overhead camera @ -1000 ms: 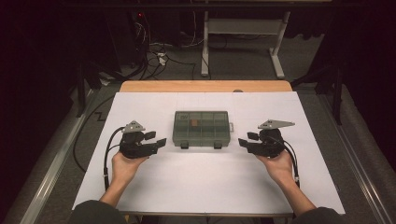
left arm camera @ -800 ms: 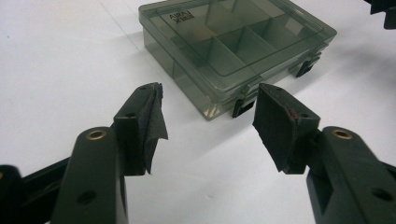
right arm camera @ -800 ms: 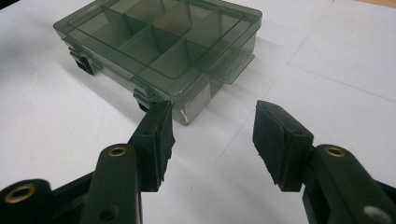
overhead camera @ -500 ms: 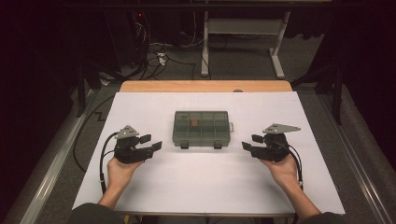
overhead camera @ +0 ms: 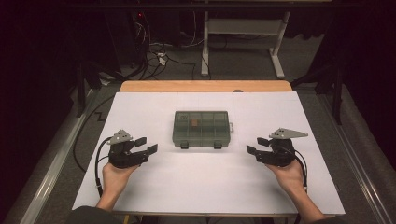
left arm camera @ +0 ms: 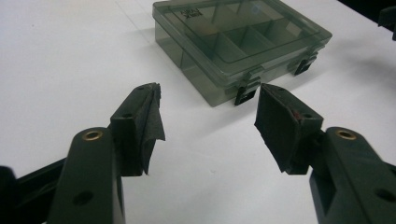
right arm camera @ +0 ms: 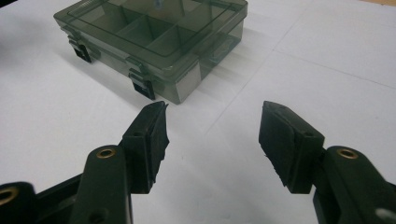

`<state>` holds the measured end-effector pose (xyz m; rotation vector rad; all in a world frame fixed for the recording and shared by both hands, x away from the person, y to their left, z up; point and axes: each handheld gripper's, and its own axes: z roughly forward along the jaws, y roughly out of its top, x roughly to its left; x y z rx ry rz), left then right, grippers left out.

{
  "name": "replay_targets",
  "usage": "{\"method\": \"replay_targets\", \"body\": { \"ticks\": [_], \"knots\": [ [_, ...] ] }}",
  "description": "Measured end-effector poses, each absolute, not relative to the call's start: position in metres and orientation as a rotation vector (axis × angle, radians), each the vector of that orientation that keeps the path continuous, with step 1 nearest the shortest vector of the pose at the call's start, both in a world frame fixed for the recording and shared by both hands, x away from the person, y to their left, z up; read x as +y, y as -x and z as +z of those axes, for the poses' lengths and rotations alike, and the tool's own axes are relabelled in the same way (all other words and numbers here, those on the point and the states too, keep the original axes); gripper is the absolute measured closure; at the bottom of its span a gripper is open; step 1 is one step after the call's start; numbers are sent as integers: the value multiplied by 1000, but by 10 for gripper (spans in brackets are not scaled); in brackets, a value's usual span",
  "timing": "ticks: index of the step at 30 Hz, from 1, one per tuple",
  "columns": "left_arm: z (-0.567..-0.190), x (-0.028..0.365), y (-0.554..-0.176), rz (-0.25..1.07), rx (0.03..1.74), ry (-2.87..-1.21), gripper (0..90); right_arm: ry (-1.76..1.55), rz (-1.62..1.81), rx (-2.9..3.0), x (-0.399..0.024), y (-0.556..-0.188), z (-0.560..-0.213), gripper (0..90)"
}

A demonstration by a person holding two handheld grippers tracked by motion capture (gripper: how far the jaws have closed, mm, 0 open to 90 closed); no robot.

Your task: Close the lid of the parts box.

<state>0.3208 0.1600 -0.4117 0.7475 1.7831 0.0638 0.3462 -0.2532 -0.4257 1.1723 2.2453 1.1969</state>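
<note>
A dark translucent compartment box (overhead camera: 201,128) lies shut, with two latches facing me, in the middle of the white sheet. A small brown item (overhead camera: 194,123) sits in one of its cells. My left gripper (overhead camera: 145,145) rests left of the box, jaws apart and empty, pointing toward it. In the left gripper view the box (left arm camera: 243,37) lies just beyond the gripper (left arm camera: 208,93). My right gripper (overhead camera: 256,147) stands right of the box; its jaws have just been opening, with nothing between them. The right gripper view has the box (right arm camera: 154,32) ahead of the gripper (right arm camera: 215,106).
The white sheet (overhead camera: 210,186) covers the table, with a wooden strip (overhead camera: 205,86) bare at the far edge. Cables (overhead camera: 154,56) and a white desk frame (overhead camera: 243,28) stand on the floor beyond. The other gripper's tip (left arm camera: 388,16) shows at the left gripper view's top right.
Both hands have drawn back from the box toward the near edge and slightly outward. The right gripper's jaws stand wider than before.
</note>
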Motion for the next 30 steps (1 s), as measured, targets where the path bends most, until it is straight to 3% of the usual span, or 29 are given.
{"method": "replay_targets", "body": {
  "ticks": [30],
  "knots": [
    [-419,179,-297,105,1776,-695,389,-1220,1260,2149,-292,-316,-435,394]
  ]
}}
